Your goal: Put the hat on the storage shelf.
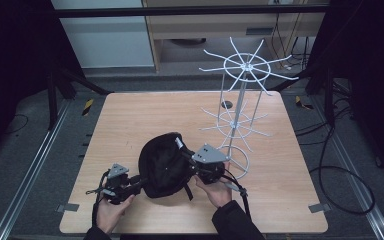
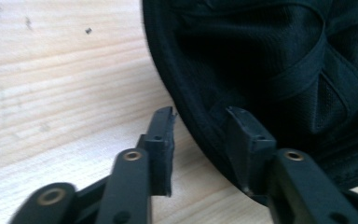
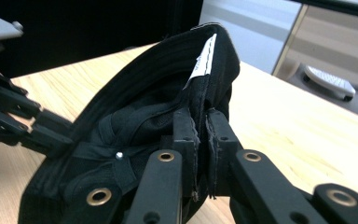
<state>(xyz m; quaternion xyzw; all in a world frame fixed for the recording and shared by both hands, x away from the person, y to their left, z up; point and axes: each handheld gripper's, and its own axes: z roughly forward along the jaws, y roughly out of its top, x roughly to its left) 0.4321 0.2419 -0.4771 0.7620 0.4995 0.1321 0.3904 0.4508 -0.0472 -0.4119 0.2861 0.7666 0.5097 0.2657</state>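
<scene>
Right tool: clamped on the rim of the black fabric cap.
Left tool: parted, cap edge between, unpressed.
Table: pale wood.

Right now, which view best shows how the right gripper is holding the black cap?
The right gripper view: the right gripper has its jaws pinched on the cap at its edge band, beside the white label. The high view shows the cap whole but the pinch is hidden. The left gripper view shows its rim only.
</scene>
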